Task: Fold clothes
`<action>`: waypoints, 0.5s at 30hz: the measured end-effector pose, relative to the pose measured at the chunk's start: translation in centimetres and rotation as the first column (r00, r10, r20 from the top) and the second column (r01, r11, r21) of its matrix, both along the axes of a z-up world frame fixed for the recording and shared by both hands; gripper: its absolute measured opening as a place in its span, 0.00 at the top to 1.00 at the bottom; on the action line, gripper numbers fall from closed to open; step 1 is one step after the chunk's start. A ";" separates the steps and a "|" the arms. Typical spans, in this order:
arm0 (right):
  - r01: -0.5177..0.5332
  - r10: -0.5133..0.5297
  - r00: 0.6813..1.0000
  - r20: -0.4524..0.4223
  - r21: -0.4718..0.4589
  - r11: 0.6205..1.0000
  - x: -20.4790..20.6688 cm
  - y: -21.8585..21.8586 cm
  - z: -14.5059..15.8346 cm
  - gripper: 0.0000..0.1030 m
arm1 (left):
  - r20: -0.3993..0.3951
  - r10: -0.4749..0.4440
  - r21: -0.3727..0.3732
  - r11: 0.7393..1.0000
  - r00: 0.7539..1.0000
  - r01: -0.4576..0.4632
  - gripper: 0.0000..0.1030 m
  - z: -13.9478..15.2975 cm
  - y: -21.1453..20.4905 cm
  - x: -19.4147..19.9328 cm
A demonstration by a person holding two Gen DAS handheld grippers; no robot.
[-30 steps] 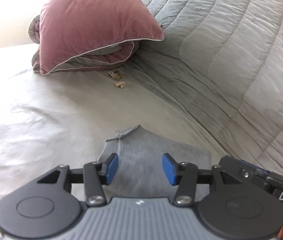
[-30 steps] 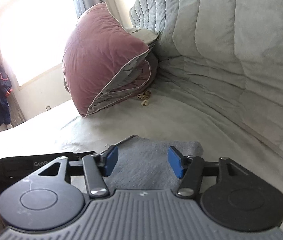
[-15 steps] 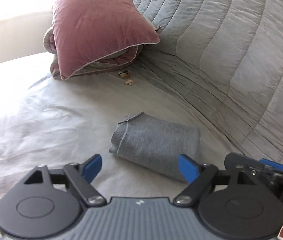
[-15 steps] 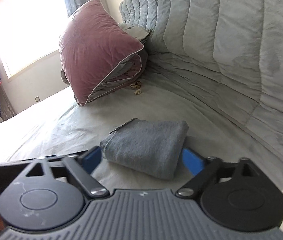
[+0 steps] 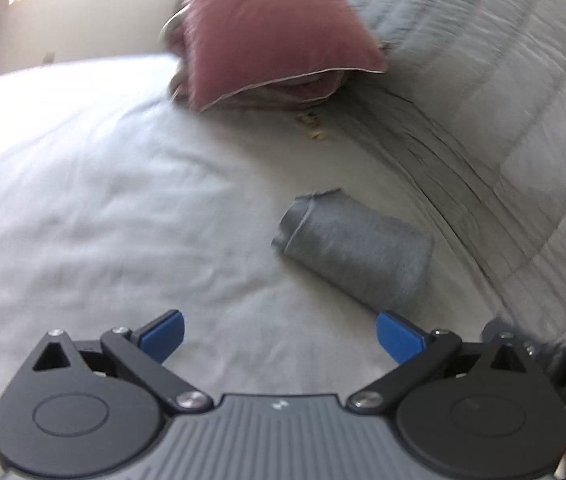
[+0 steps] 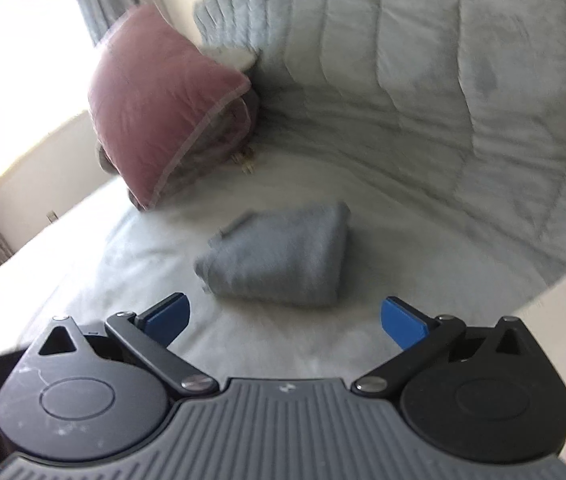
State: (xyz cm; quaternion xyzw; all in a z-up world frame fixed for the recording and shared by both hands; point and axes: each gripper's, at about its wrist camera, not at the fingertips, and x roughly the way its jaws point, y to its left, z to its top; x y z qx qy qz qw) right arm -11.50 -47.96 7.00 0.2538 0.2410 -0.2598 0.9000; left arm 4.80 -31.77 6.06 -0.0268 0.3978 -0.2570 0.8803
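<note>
The grey garment [image 6: 279, 258] lies folded compact on the bed [image 5: 103, 208]. Both the left hand-held gripper [image 5: 279, 334] and right hand-held gripper [image 6: 285, 318] are released, holding nothing. A careless brush could loosen its sticking-up corner.

Grey garment [image 5: 355, 248], folded into a compact bundle, lying on pale bedsheet [image 5: 103, 208]

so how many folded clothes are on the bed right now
1: a folded grey garment lying on the pale bedsheet, beside the quilted grey blanket and nearer the cameras than the mauve pillow. No other garment shows on the bed; the views don't cover the whole bed.
</note>
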 end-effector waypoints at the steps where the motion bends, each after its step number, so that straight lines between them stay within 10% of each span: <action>1: -0.003 0.003 1.000 0.001 -0.001 1.000 -0.1 0.1 -0.6 0.00 | -0.004 0.009 0.003 1.000 1.000 -0.009 0.00 -0.4 0.3 -0.1; 15: 0.015 -0.016 0.999 -0.047 -0.013 1.000 -0.5 -0.5 -3.7 0.00 | -0.018 0.032 0.083 0.996 0.999 -0.031 0.00 -2.6 1.8 0.2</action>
